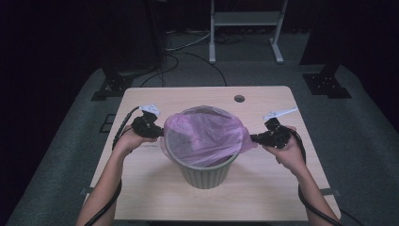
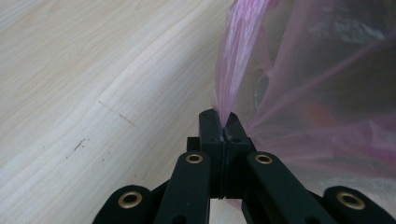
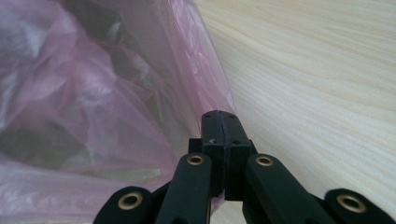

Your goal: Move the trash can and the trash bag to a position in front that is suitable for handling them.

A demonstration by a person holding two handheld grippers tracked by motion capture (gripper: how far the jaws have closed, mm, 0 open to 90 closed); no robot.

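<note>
A grey-green ribbed bin (image 1: 205, 175) stands in the middle of the wooden table (image 1: 141, 188). A translucent pink bag (image 1: 204, 134) is stretched over its mouth. My left gripper (image 1: 160, 132) is at the bag's left edge, shut on the pink film (image 2: 238, 60), which rises from between its pads (image 2: 212, 122). At the bag's right edge my right gripper (image 1: 254, 138) is shut on the film (image 3: 191, 79) too; the plastic is pinched at the jaw tips (image 3: 220, 119). Both hands hold the bag's rim pulled outward, level with the bin's top.
A round hole (image 1: 239, 99) sits in the table near its far edge. Beyond the table, on the dark floor, are a white frame stand (image 1: 244, 28), black stand feet (image 1: 110, 87) and cables. Bare wood lies on both sides of the bin.
</note>
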